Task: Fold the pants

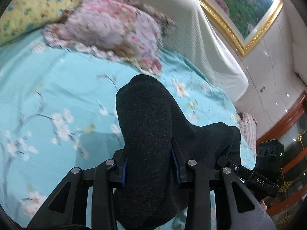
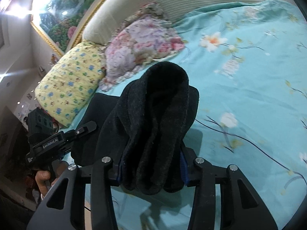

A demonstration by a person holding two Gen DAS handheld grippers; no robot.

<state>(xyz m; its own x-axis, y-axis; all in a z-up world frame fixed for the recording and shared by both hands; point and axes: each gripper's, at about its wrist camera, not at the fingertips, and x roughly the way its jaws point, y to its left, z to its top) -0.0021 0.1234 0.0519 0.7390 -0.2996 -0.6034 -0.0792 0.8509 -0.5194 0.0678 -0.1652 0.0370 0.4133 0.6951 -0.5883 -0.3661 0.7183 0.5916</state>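
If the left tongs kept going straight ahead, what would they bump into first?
Probably the turquoise flowered bedsheet, since the left tongs, clamped on bunched dark fleece pants, point downward. The pink floral pillow lies beyond; depth is unclear.

Each camera sits just behind its own tool, looking forward and down along the fingers at the bed's turquoise flowered sheet (image 1: 57,88) from close range. The left wrist view faces the pink floral ruffled pillow (image 1: 113,30) and gold-framed landscape painting (image 1: 239,9); the right wrist view shares both the pillow (image 2: 142,44) and the painting (image 2: 65,13), plus the yellow flowered quilted pillow (image 2: 71,84). Each view also catches the other tool at its edge.
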